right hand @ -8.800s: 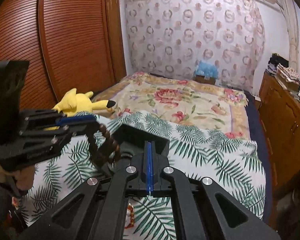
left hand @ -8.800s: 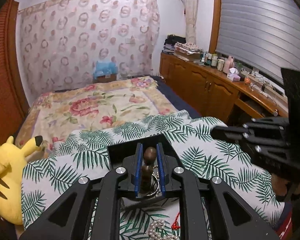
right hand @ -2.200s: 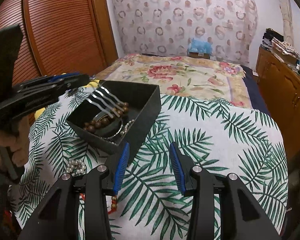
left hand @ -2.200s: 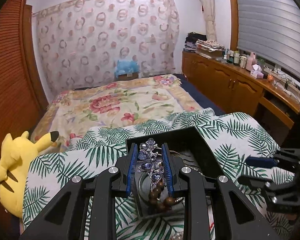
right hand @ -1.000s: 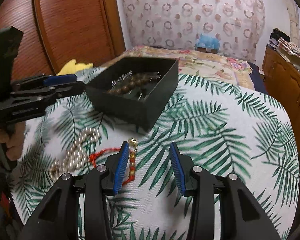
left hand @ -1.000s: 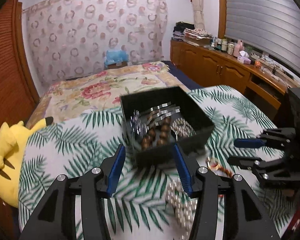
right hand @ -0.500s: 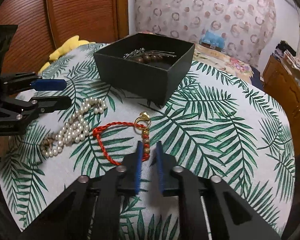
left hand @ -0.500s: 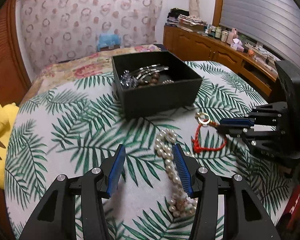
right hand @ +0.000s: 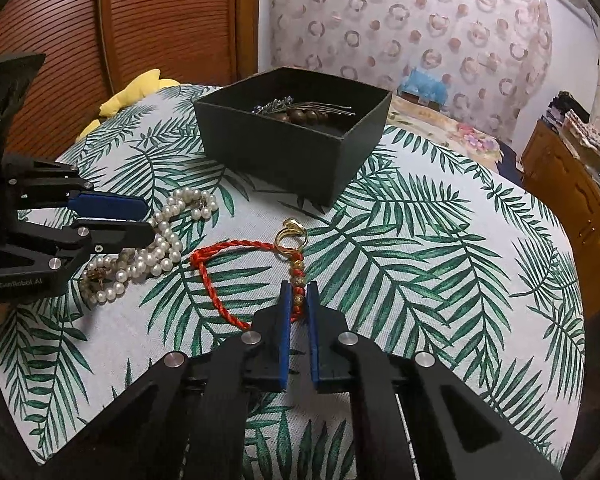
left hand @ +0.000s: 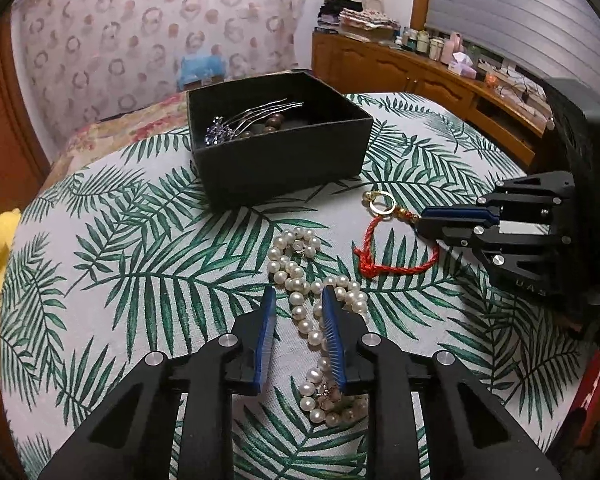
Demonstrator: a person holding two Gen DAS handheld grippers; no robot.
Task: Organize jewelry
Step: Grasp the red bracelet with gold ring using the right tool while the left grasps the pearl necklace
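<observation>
One black box [left hand: 284,160] stands on the leaf-print tablecloth [left hand: 120,260] and serves as the reference; inside it I count one silver hair comb [left hand: 252,118] with a blue jewelled head and one string of brown wooden beads [left hand: 270,124], the two lying together. Two pieces remain outside, on the cloth in front of the box: one pearl necklace [left hand: 308,300], heaped in loops, and one red cord bracelet [right hand: 228,276] with a gold ring [right hand: 290,238] at its end nearest the box. Two grippers are present; the left gripper [left hand: 298,312] sits low over the pearls, jaws apart with strands of pearls between the blue pads, not yet pinched; the right gripper [right hand: 298,304] has its jaws drawn nearly together on the beaded part of the bracelet, which lies between the pads. One yellow plush toy [right hand: 128,98] shows beyond the cloth's edge, left of the box.
</observation>
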